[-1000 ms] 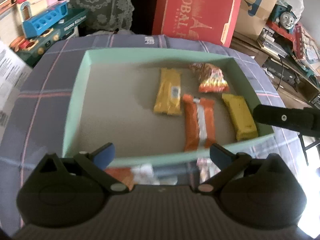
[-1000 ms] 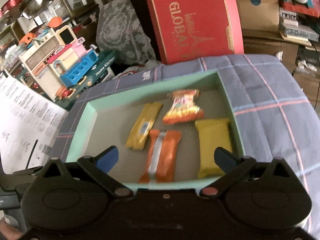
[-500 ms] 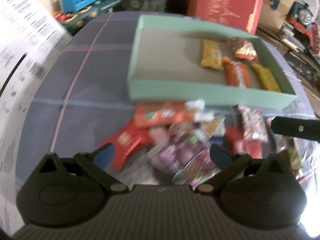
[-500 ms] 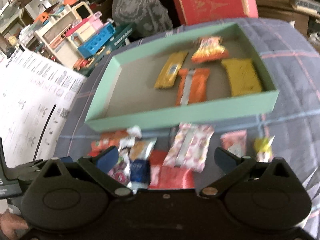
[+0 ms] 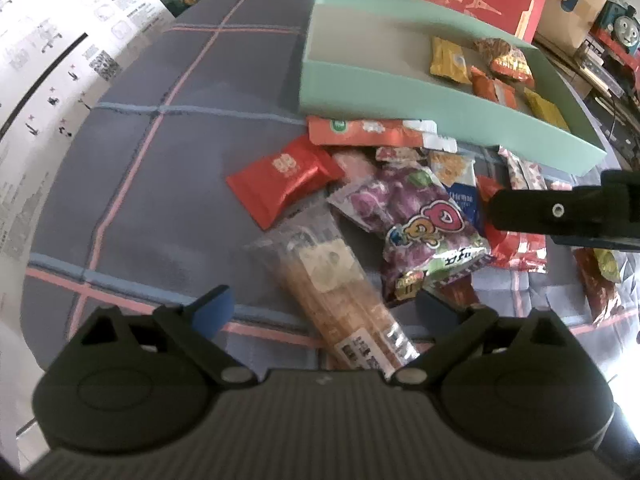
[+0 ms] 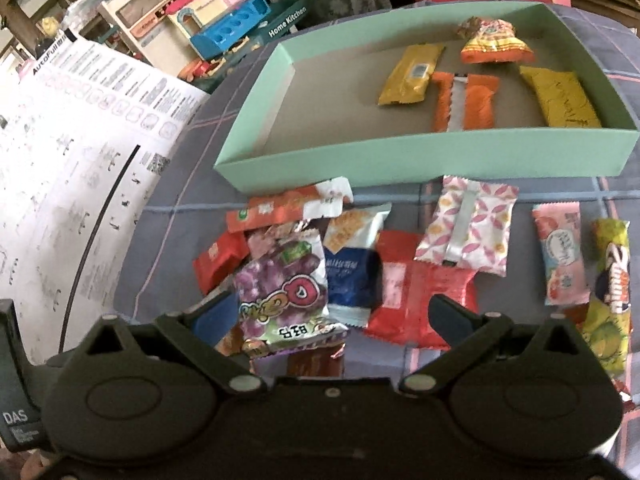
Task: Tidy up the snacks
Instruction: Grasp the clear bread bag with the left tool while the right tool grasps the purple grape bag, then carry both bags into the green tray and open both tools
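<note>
Left wrist view: the left gripper (image 5: pixel 322 310) hangs with fingers wide over a clear cracker sleeve (image 5: pixel 340 284) — beside the purple candy bag (image 5: pixel 416 220).

Right wrist view: the right gripper (image 6: pixel 330 314) is spread wide above the snack pile — the mint tray (image 6: pixel 420 156) holds four packets.

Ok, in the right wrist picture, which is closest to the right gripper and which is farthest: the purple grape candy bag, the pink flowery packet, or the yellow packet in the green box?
1. Purple grape candy bag: between the right gripper's fingers, toward the left one.
2. Pink flowery packet: farther out, on the right, before the green box.
3. Yellow packet: farthest, in the box's right end.
</note>
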A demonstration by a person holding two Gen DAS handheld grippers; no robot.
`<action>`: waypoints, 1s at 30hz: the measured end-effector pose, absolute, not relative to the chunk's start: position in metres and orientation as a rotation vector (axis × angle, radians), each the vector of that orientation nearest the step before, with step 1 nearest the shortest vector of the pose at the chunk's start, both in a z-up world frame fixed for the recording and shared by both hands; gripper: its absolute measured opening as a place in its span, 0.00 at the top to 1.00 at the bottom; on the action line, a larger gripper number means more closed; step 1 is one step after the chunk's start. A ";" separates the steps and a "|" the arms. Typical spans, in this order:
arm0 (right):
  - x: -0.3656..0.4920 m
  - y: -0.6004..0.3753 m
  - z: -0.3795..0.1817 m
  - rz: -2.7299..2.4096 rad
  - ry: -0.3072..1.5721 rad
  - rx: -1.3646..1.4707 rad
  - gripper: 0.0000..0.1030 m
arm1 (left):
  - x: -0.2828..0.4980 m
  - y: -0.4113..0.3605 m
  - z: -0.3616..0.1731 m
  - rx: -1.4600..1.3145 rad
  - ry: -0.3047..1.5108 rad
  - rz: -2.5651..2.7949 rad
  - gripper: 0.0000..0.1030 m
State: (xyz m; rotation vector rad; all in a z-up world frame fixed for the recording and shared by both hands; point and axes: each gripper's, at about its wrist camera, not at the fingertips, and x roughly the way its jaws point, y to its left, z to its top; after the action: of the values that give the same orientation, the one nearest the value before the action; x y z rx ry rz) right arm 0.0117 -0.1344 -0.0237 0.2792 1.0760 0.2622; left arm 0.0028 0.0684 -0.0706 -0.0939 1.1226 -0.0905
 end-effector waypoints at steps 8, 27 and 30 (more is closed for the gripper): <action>0.013 -0.119 -0.022 0.245 1.071 0.213 0.03 | -0.001 0.080 -0.074 -0.104 1.077 -0.133 0.61; 0.041 -0.034 -0.048 0.287 1.132 0.062 0.05 | -0.005 0.135 -0.080 -0.234 1.066 -0.139 0.48; 0.044 -0.027 -0.057 0.267 1.131 0.015 0.06 | -0.006 0.140 -0.080 -0.243 1.062 -0.125 0.48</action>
State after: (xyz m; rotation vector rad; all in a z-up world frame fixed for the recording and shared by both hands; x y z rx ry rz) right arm 0.0436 -0.0272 -0.0570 0.0153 1.1307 0.2665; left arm -0.0063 0.1398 -0.0800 -0.2431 1.0619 -0.1247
